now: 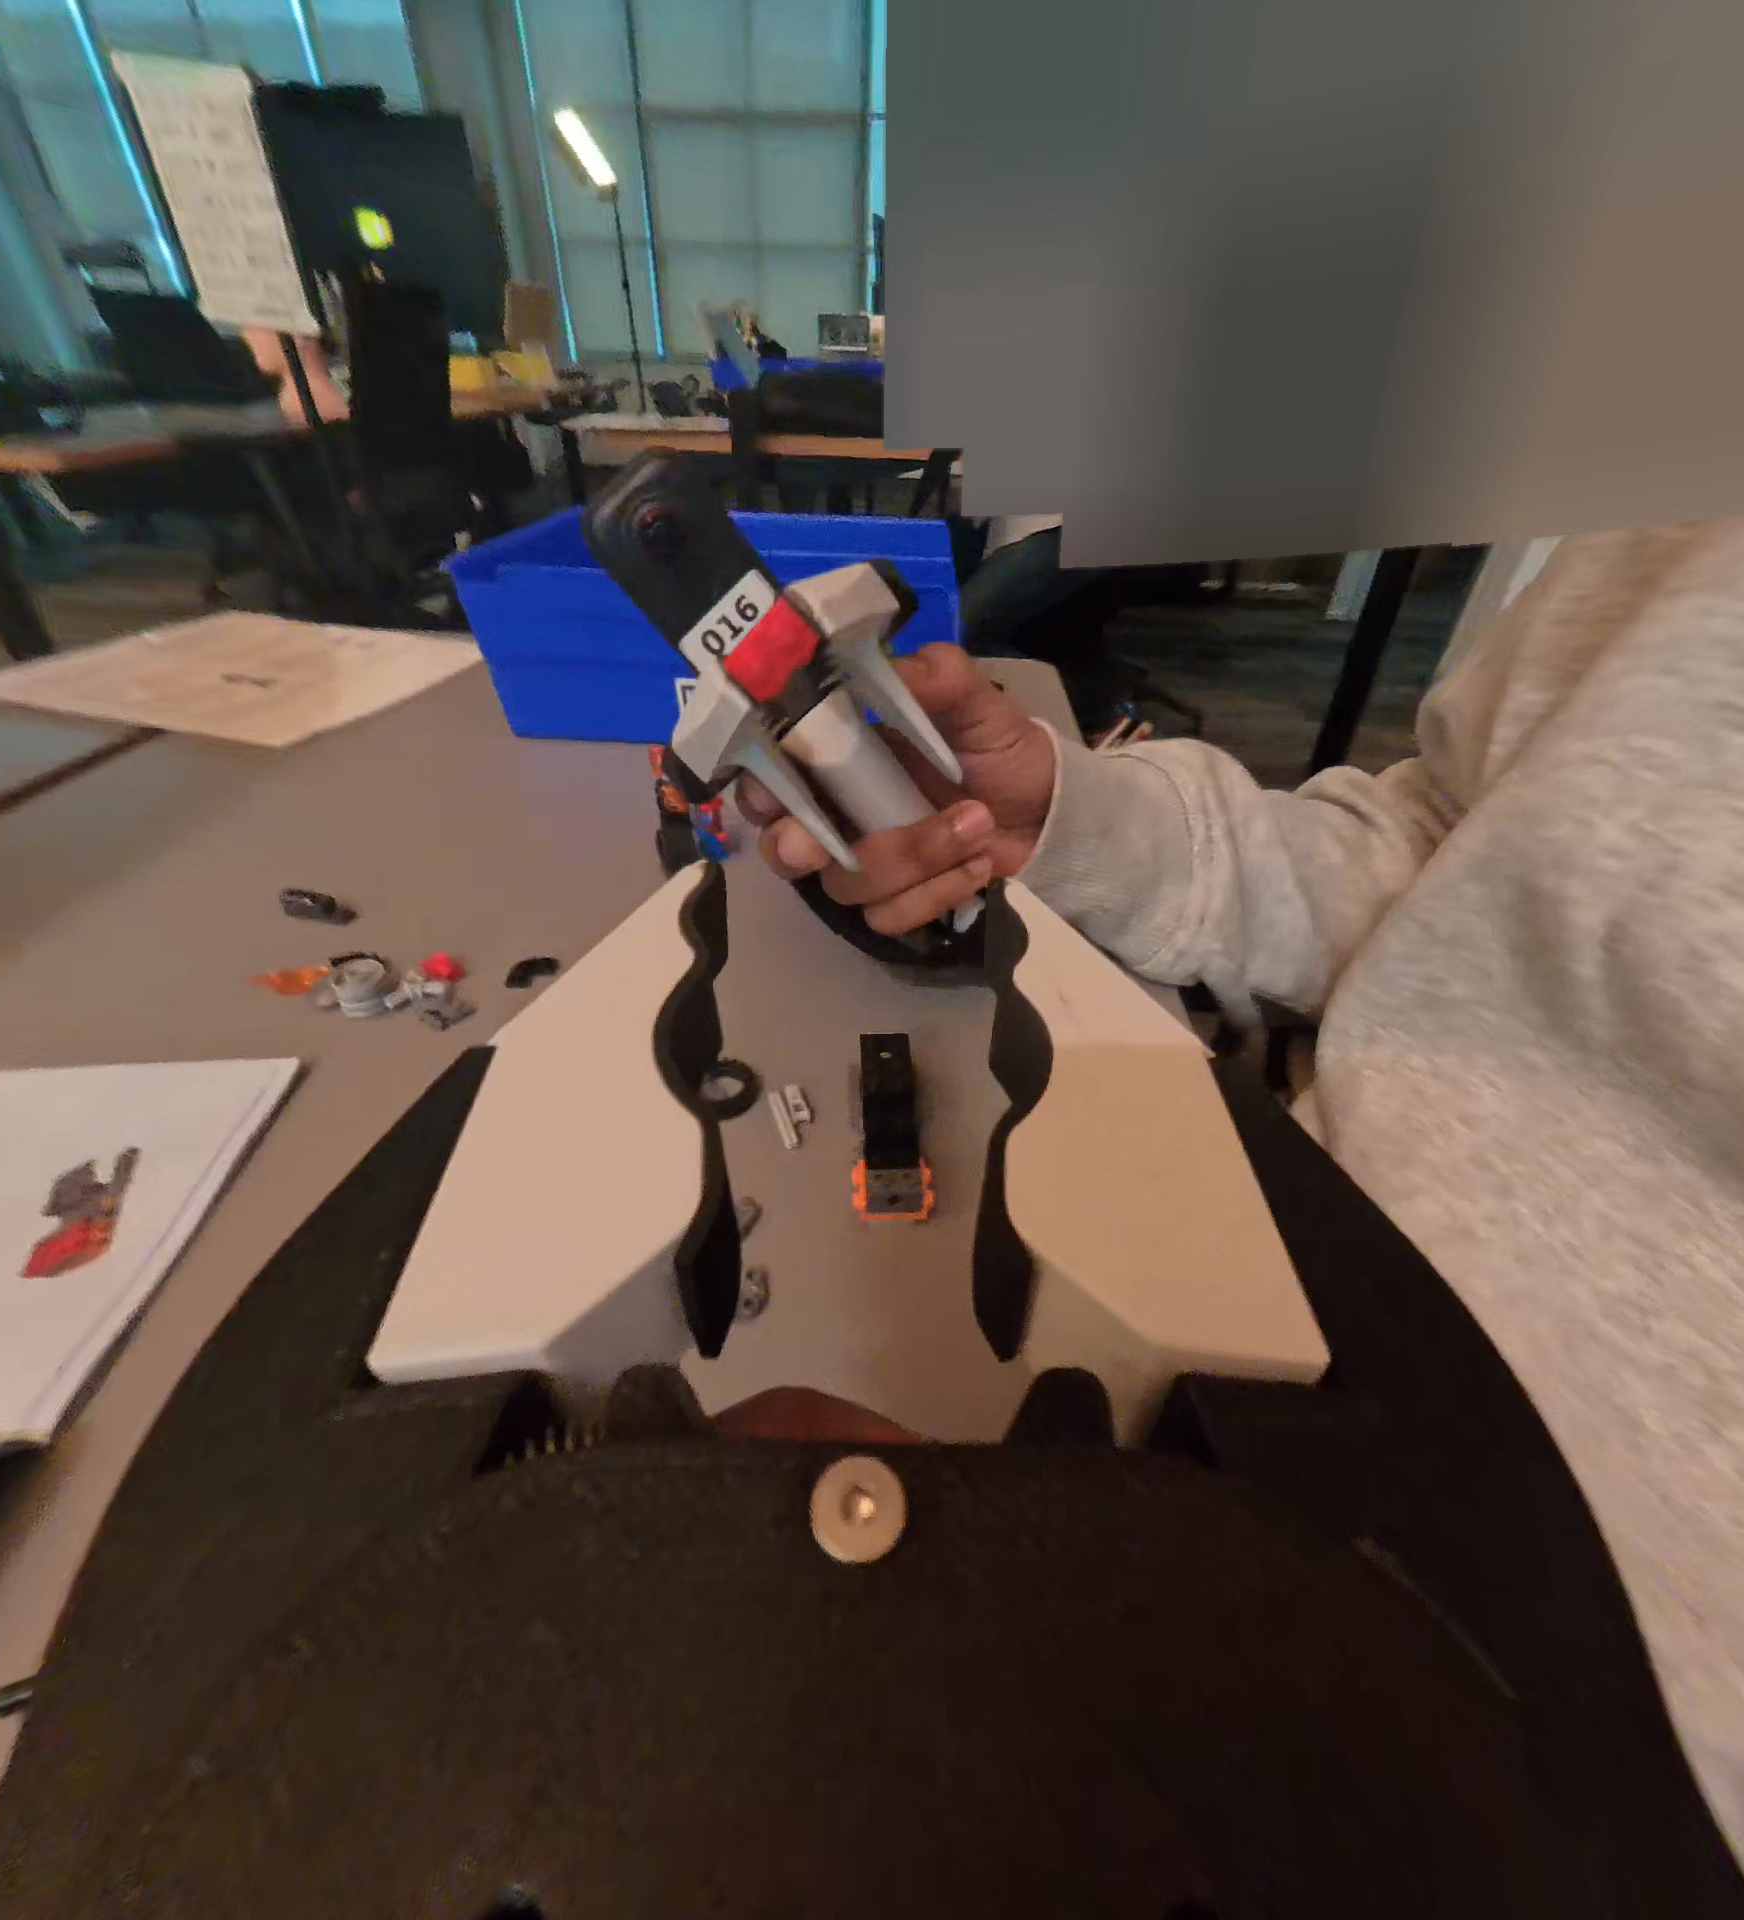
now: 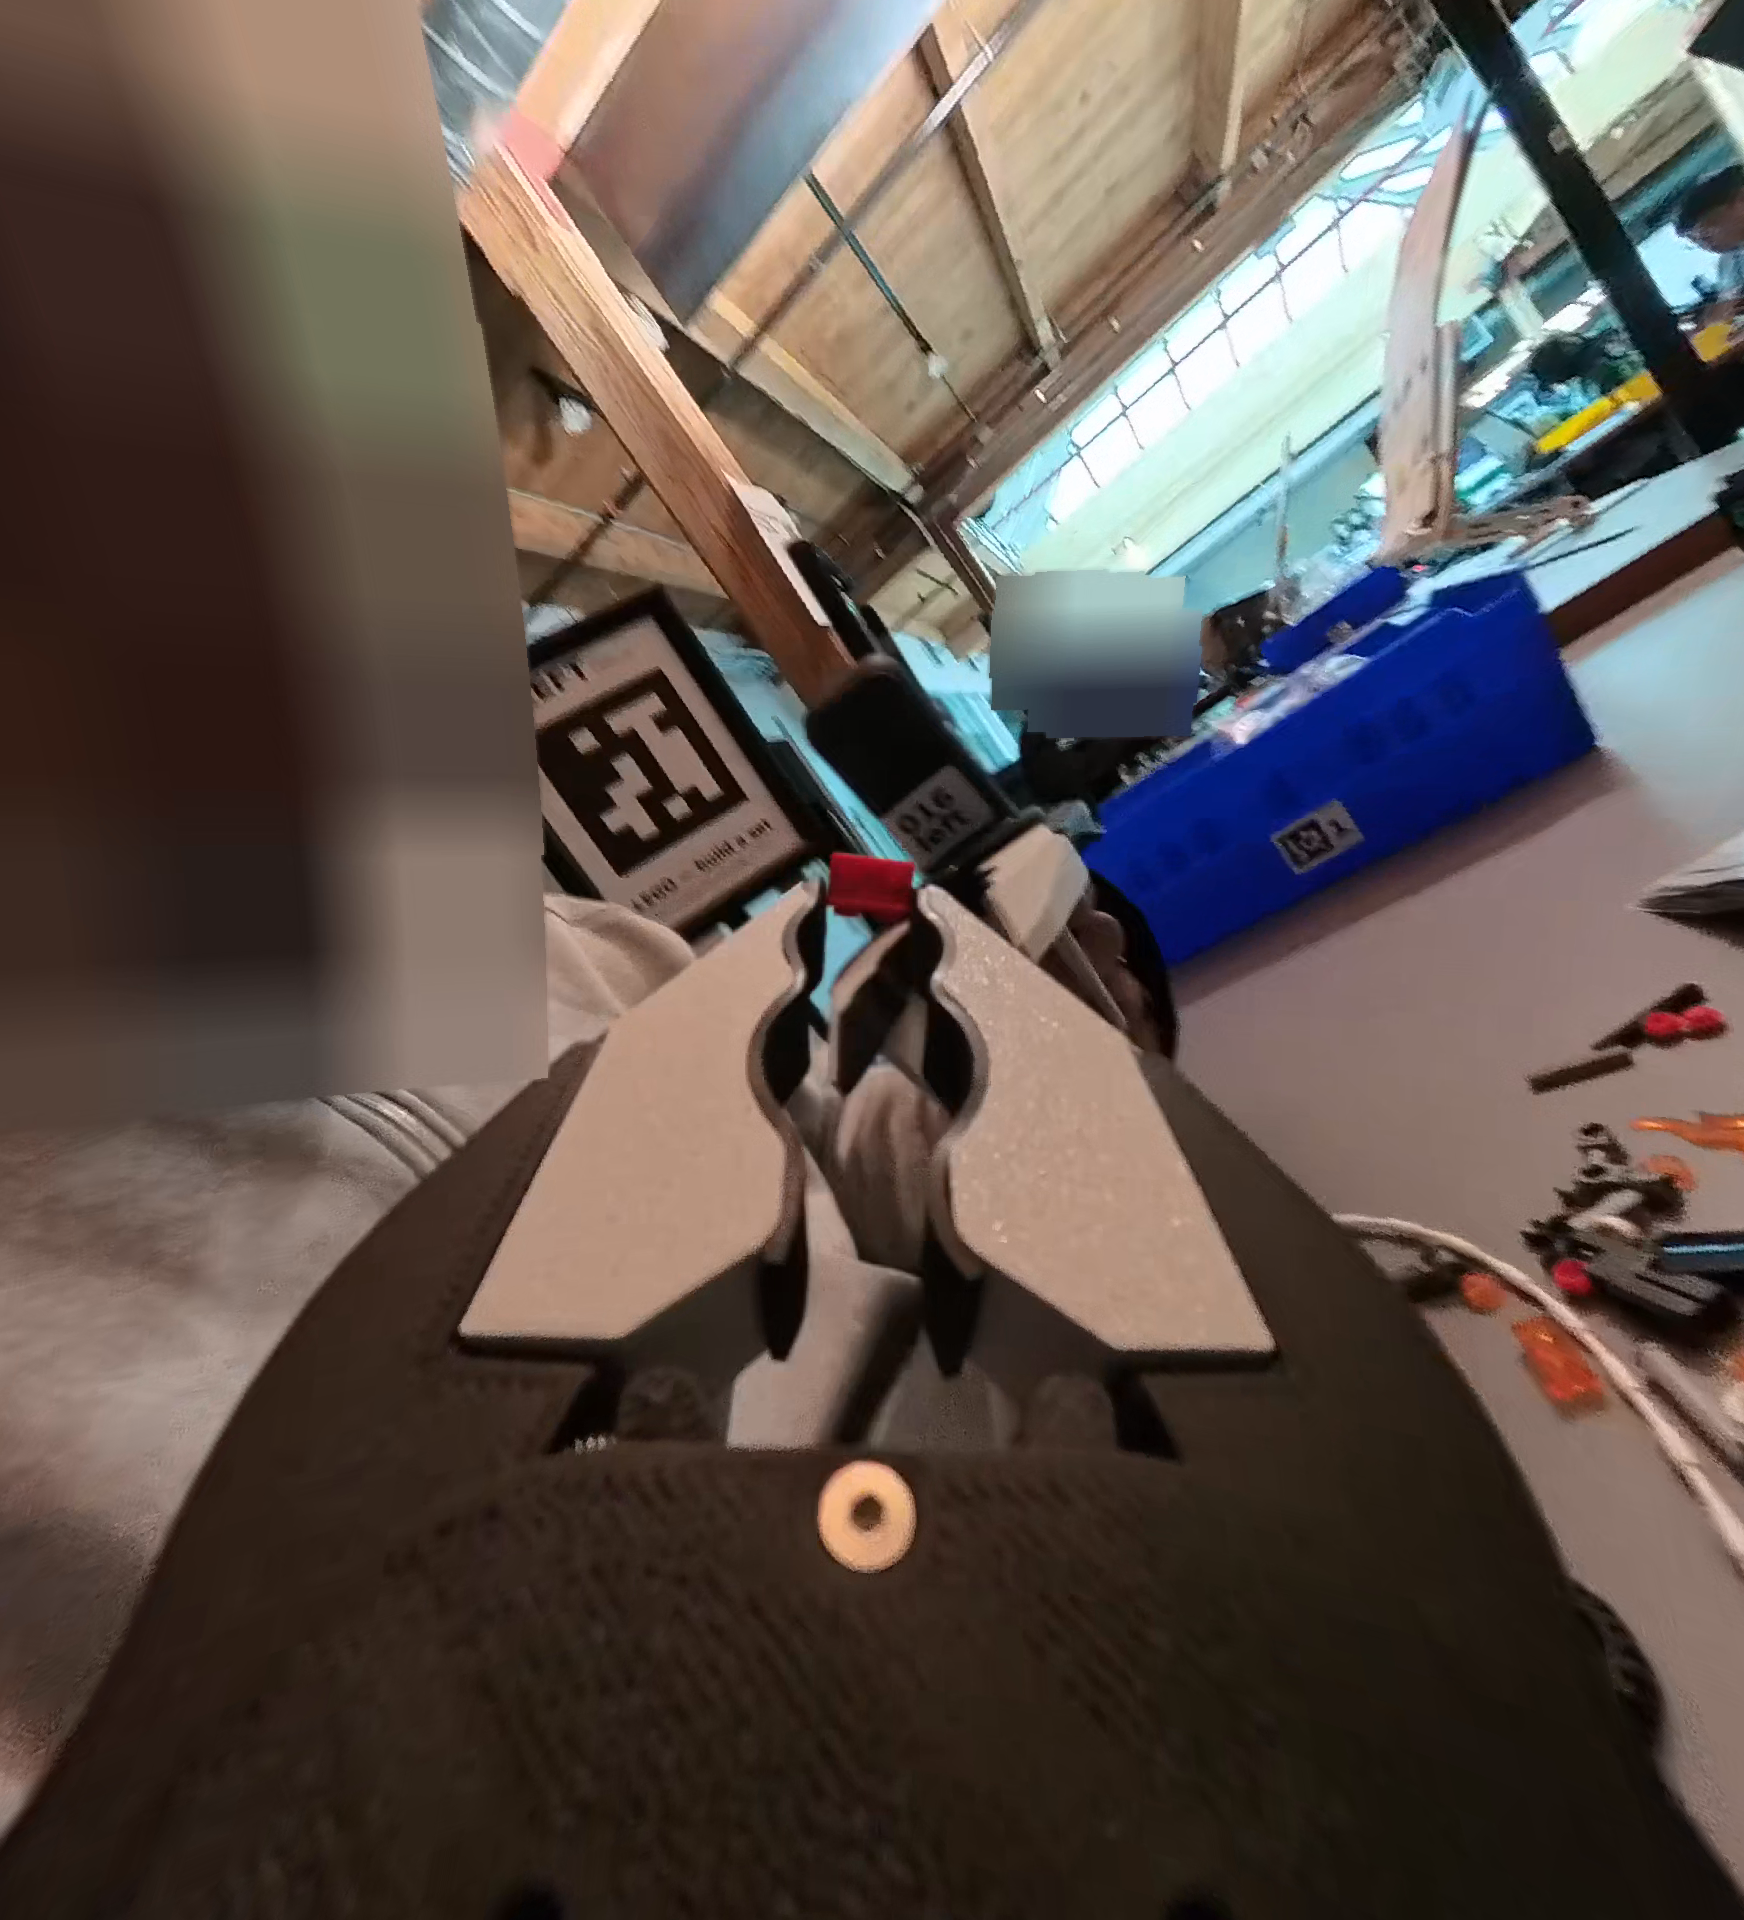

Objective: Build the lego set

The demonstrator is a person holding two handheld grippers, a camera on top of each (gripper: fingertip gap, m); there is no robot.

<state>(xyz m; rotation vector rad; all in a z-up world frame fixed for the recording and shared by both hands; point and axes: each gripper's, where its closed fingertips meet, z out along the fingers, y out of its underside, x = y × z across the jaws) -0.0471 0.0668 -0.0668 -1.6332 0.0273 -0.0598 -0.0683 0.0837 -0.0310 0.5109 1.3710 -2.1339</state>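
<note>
Both grippers have pale grey fingers point(image 1: 577, 1195) with wavy black inner pads on a textured black body bearing a round silver screw point(image 1: 856, 1508). The sleeve point(image 1: 1211, 883) is light grey fleece.

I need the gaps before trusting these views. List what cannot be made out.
- Right wrist view: whether the right gripper grips the red piece or the piece sits behind its tips; too blurred.
- Left wrist view: that gripper's fingers, hidden behind the hand holding it.
- Right wrist view: loose lego pieces, shapes smeared by blur.
- Left wrist view: instruction booklet, cut by the left edge.
</note>
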